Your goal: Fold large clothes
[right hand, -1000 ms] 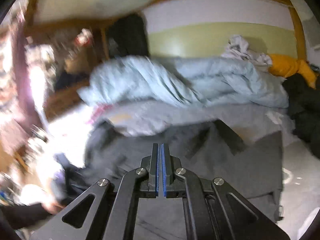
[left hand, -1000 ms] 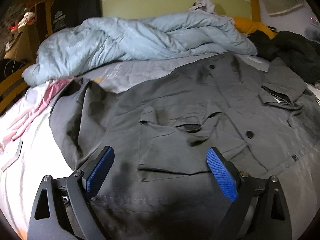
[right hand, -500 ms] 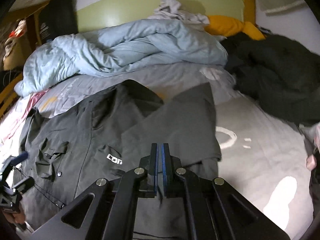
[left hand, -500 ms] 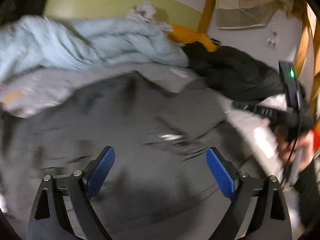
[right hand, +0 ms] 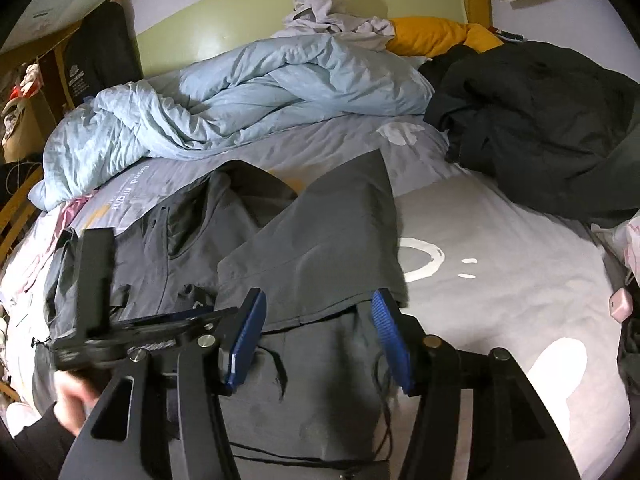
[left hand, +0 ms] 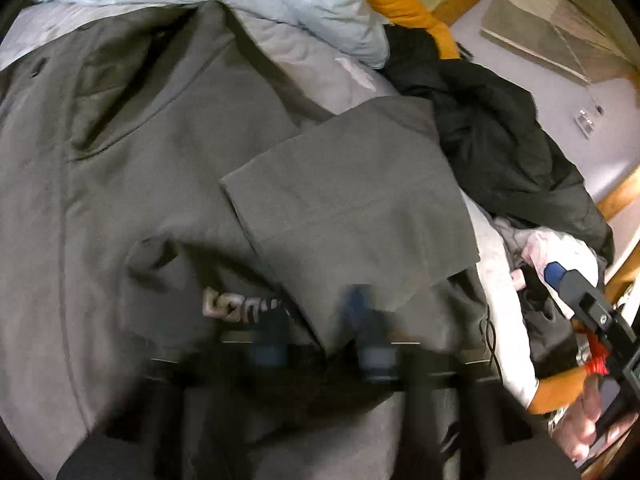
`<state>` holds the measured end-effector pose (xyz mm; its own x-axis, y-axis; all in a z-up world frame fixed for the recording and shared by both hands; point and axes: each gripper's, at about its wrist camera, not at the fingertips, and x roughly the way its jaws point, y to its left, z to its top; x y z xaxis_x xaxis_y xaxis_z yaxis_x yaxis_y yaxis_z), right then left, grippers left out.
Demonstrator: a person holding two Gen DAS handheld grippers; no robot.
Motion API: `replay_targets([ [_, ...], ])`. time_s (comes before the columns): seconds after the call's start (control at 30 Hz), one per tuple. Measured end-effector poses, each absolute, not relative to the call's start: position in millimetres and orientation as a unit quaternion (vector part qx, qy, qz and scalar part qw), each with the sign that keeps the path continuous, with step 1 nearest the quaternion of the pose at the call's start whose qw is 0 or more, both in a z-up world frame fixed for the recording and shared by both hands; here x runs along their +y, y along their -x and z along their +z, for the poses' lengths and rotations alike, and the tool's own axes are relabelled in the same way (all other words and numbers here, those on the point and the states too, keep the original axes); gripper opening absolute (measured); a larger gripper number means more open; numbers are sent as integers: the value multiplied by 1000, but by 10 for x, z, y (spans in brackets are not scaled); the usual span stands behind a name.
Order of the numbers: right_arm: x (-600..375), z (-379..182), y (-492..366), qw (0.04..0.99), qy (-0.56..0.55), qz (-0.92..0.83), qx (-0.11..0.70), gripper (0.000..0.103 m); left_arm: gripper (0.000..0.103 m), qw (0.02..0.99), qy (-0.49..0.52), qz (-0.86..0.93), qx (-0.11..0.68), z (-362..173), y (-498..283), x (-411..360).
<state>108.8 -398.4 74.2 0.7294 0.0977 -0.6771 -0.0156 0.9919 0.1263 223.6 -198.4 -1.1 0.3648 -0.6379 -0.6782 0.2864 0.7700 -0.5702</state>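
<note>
**Jacket flat on bed, sleeve folded across its front**

While the left gripper (left hand: 320,340) showed only as a blur in its own view, its jaws read as together; whether any cloth was caught between the pads I could not tell. It hung low over the grey jacket (left hand: 120,184), just by the pale logo (left hand: 244,306) on the chest.

Right gripper (right hand: 318,340): jaws opening, blue pads clearly apart, nothing pinched. Jacket hem lay under the gap, not pressed.

Jacket lay spread on the grey sheet (right hand: 500,280), collar toward the headboard. One sleeve (right hand: 332,240) was folded over the body, cuff end pointing up the bed.

Around it:
- light blue duvet (right hand: 240,96) bunched at the head of the bed, touching the jacket's collar end in the left view
- black garment (right hand: 540,120) heaped to the right, just beside the sleeve
- yellow cushion (right hand: 432,36) behind the duvet
- thin black cord (right hand: 384,400) trailing over the hem near the right gripper

Person's hand (right hand: 72,400) visible at lower left of the right view, gripping the left tool's handle.
</note>
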Motion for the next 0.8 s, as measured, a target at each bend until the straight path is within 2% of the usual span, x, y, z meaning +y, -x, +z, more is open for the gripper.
replay_targets([
  [0.2, -4040, 777, -1076, 933, -62, 14, 353, 58, 3, 863, 163, -280, 388, 519, -2063, -1679],
  [0.37, -3995, 753, -1093, 932, -60, 14, 357, 58, 3, 925, 61, -194, 320, 1202, -1871, -1235],
  [0.47, -3909, 738, -1091, 932, -45, 14, 359, 58, 3, 946, 2, -119, 301, 1440, -1815, -835],
  [0.63, -3743, 717, -1075, 932, -18, 20, 362, 58, 3, 951, -10, -22, 308, 1471, -1812, 26],
  [0.8, -3512, 667, -1079, 929, 14, 36, 367, 64, 3, 941, -15, 31, 338, 1132, -1827, 552],
])
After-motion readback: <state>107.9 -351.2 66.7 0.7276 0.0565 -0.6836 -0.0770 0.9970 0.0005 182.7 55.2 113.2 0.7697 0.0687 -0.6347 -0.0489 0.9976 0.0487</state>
